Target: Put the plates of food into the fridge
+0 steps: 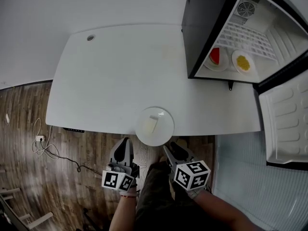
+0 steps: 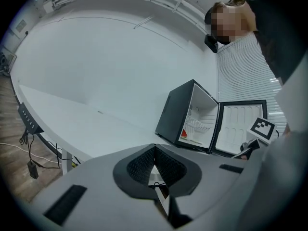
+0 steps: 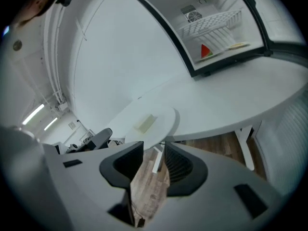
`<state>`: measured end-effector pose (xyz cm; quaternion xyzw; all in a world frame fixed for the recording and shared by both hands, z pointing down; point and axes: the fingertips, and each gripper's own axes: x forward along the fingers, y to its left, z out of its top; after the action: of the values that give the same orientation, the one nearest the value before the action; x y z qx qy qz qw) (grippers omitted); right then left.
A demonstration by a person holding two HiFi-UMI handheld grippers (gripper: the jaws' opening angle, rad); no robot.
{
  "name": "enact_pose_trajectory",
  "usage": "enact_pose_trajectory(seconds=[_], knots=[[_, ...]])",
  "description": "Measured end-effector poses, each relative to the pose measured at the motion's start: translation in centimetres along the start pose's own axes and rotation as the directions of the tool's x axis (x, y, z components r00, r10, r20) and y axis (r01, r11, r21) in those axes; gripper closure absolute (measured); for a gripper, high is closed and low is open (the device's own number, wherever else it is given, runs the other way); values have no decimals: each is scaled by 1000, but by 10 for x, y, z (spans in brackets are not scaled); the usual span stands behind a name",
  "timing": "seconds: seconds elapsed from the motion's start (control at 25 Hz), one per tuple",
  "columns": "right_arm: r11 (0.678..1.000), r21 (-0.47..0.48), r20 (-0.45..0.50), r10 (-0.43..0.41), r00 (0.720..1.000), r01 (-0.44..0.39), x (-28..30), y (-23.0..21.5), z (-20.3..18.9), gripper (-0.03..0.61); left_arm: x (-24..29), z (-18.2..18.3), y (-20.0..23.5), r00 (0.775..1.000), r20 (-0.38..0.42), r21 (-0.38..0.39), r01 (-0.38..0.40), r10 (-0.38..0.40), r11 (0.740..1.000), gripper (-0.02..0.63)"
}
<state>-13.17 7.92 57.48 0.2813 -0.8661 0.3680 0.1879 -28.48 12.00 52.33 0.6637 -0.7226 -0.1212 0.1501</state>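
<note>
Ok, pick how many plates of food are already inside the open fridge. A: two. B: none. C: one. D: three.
A: the fridge holds a plate with a red slice and a plate with yellow food, while a third plate sits at the near edge of the table.
</note>
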Motion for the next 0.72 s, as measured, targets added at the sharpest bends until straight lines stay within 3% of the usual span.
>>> enact_pose_trajectory(seconds=[0.12,0.2,0.44,0.56,0.72], knots=[[986,156,1,52,999,-51,5,3,-4,439,2,-5,-2,1000,-5,-8,2,-2,1000,607],[959,274,9,70,998,-69,11,1,-5,430,4,-9,-4,1000,-9,-12,6,-6,1000,607],[824,550,52,126,991,-134,28,-2,-3,430,5,-18,-7,999,-33,-17,10,-11,1000,607],[751,640,76,150,986,-164,37,-2,0,430,5,-21,-6,999,-46,-20,9,-10,1000,607],[714,671,107,173,979,-200,46,-1,3,431,5,-21,-3,998,-61,-16,9,-10,1000,607]])
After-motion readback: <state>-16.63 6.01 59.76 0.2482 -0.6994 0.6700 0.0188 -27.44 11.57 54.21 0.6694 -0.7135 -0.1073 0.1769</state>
